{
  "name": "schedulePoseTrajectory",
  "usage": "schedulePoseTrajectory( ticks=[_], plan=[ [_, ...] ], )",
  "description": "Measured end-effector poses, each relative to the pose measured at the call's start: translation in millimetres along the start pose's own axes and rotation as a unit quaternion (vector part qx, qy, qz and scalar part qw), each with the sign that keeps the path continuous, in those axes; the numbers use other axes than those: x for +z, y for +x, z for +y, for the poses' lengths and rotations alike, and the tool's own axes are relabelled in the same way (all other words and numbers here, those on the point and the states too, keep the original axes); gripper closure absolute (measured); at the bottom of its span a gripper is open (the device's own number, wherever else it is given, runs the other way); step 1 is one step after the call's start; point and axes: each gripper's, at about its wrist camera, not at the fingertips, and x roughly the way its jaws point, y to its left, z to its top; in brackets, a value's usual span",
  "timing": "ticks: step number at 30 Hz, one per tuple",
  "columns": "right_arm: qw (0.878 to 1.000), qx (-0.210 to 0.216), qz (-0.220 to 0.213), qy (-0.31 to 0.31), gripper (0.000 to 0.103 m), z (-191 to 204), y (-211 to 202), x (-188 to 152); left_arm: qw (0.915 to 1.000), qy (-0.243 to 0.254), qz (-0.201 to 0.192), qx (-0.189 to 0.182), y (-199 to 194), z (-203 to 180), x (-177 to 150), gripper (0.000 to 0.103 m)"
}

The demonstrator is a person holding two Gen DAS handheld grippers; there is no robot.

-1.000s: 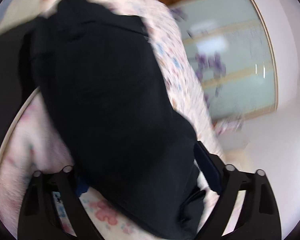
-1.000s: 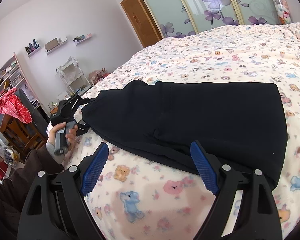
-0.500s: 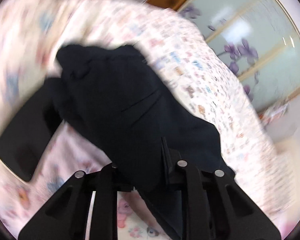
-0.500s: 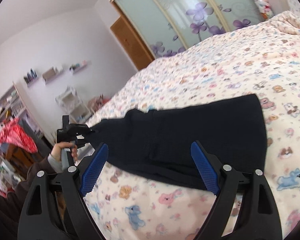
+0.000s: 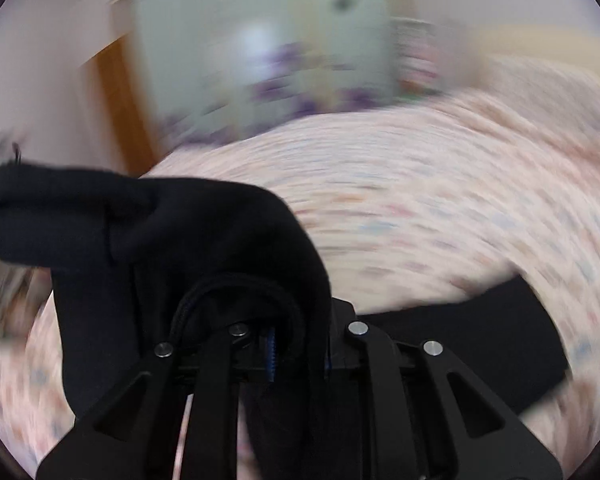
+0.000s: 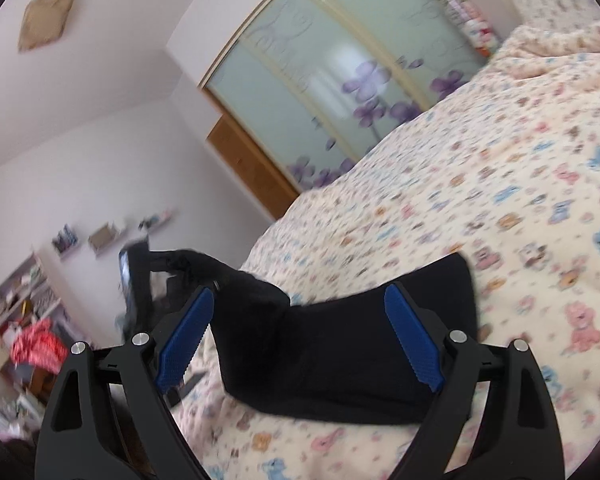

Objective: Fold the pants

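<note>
Black pants (image 6: 340, 352) lie across the bed (image 6: 500, 200), which has a cartoon-animal blanket. My left gripper (image 5: 298, 354) is closing its jaws on a bunched end of the pants (image 5: 160, 240) and holds it above the bed; the rest trails down to the flat part (image 5: 480, 348). This view is heavily blurred. In the right wrist view the left gripper (image 6: 168, 264) shows at the raised left end of the cloth. My right gripper (image 6: 298, 296) hovers near the pants' near edge. Its jaws are wide and still opening, with no cloth pinched by the blue pads (image 6: 414, 344).
Glass wardrobe doors (image 6: 340, 80) with purple flowers and a wooden door (image 6: 252, 164) stand beyond the bed. Shelves (image 6: 20, 300) and a red cloth (image 6: 36, 348) are at the left past the bed's edge. A bare blanket spreads to the right.
My left gripper went from open around the pants' end to shut on it, then rolled and lifted it off the bed. The right gripper tilted and shifted, its jaws staying wide.
</note>
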Motion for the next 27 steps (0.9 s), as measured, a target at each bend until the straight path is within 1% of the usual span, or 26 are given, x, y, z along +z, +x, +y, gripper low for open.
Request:
schedulePoseTrajectory(
  ticks=[1,2,3,4,6,7,8,10,11,13,14,16,18,19,20,21,22,23,24,26,27],
  plan=[
    [1.0,-0.008,-0.01,0.011,0.013,-6,-4,3,0.999,0.034,0.005,-0.03,2,-27,-5,0.088],
    [1.0,-0.016,-0.017,0.021,0.013,-13,-7,5,0.9947,0.075,0.021,-0.067,6,-61,-18,0.089],
    [0.999,-0.025,-0.024,0.032,0.013,-19,-10,7,0.9891,0.108,0.039,-0.092,11,-86,-31,0.09],
    [0.998,-0.031,-0.027,0.039,0.013,-25,-12,8,0.9818,0.144,0.058,-0.109,17,-109,-48,0.09],
    [0.997,-0.042,-0.025,0.062,0.013,-38,-14,11,0.9729,0.189,0.076,-0.11,28,-131,-76,0.09],
    [0.996,-0.049,-0.021,0.07,0.013,-43,-14,11,0.9683,0.205,0.078,-0.119,30,-136,-87,0.089],
    [0.995,-0.056,-0.013,0.079,0.013,-49,-12,11,0.966,0.208,0.083,-0.128,31,-137,-93,0.089],
    [0.993,-0.063,0.003,0.095,0.013,-58,-6,9,0.9663,0.209,0.081,-0.126,30,-137,-99,0.089],
    [0.992,-0.064,0.012,0.104,0.013,-63,-2,9,0.9683,0.204,0.076,-0.122,29,-134,-99,0.088],
    [0.99,-0.066,0.026,0.125,0.013,-72,3,6,0.973,0.167,0.082,-0.137,31,-120,-94,0.087],
    [0.989,-0.062,0.03,0.132,0.013,-74,4,5,0.9748,0.143,0.085,-0.149,33,-114,-93,0.087],
    [0.987,-0.043,0.045,0.147,0.013,-78,9,1,0.9764,0.129,0.077,-0.155,29,-104,-93,0.086],
    [0.985,-0.026,0.061,0.16,0.013,-81,15,-4,0.9763,0.107,0.074,-0.172,25,-97,-95,0.08],
    [0.982,-0.012,0.075,0.176,0.013,-84,19,-8,0.9752,0.08,0.077,-0.191,22,-87,-95,0.077],
    [0.978,0.0,0.088,0.191,0.013,-88,24,-10,0.9734,0.06,0.08,-0.206,24,-86,-94,0.073],
    [0.973,0.013,0.103,0.208,0.013,-91,28,-14,0.9697,0.028,0.082,-0.229,21,-77,-96,0.068],
    [0.965,0.023,0.121,0.23,0.013,-95,34,-19,0.9649,-0.007,0.076,-0.251,16,-65,-98,0.064],
    [0.96,0.025,0.139,0.24,0.014,-97,39,-23,0.9625,-0.033,0.066,-0.261,12,-58,-98,0.05],
    [0.959,0.023,0.15,0.241,0.014,-97,42,-26,0.9613,-0.07,0.043,-0.263,4,-42,-101,0.031],
    [0.957,0.006,0.175,0.231,0.014,-93,48,-30,0.9596,-0.117,-0.003,-0.256,-13,-18,-106,0.019],
    [0.956,0.007,0.185,0.228,0.014,-91,52,-32,0.9601,-0.137,-0.034,-0.241,-22,-4,-110,0.014]
  ],
)
